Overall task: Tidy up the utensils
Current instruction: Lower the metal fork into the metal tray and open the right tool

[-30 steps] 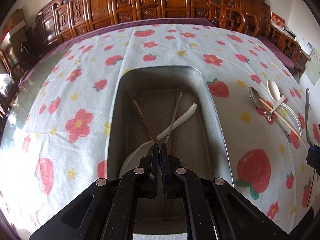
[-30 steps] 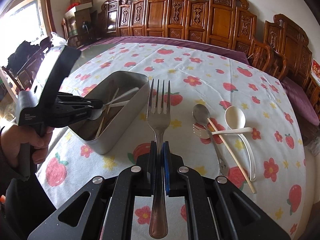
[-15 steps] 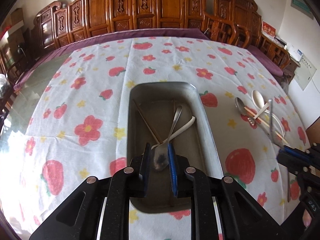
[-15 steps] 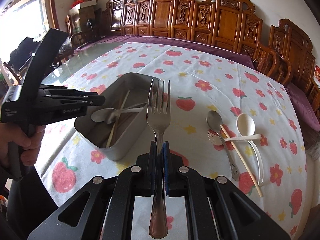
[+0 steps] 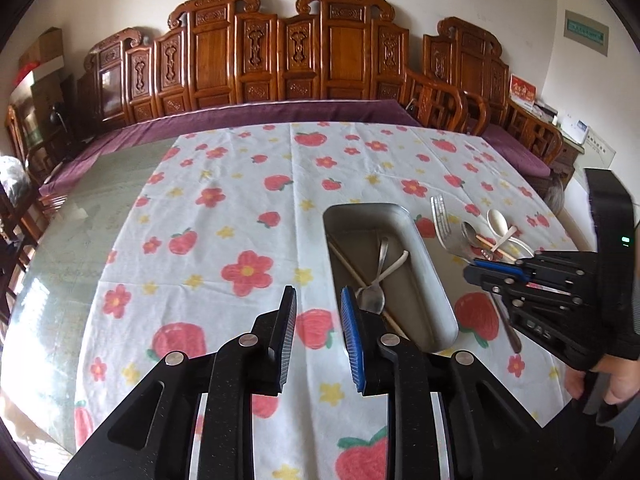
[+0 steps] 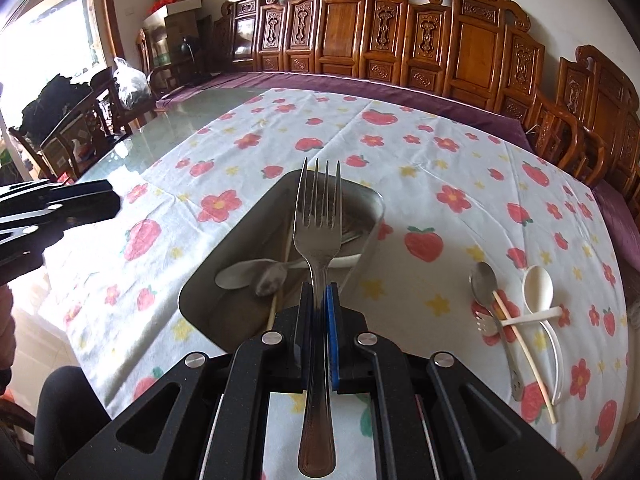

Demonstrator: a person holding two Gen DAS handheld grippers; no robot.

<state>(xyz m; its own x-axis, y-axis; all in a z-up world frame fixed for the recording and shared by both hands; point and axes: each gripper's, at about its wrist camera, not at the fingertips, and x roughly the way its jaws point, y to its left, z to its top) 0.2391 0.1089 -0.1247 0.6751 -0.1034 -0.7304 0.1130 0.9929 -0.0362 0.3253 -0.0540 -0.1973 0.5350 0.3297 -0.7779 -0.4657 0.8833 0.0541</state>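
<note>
My right hand-held gripper is clamped on the neck of a metal fork, tines forward, poised over the near end of the steel tray on the desk. My left hand-held gripper is opening with nothing between its pads, and sits over the flowered cloth just left of the tray, which holds a metal spoon, a white spoon and a chopstick. I note a further small pile of utensils on the cloth, well right of the tray.
</note>
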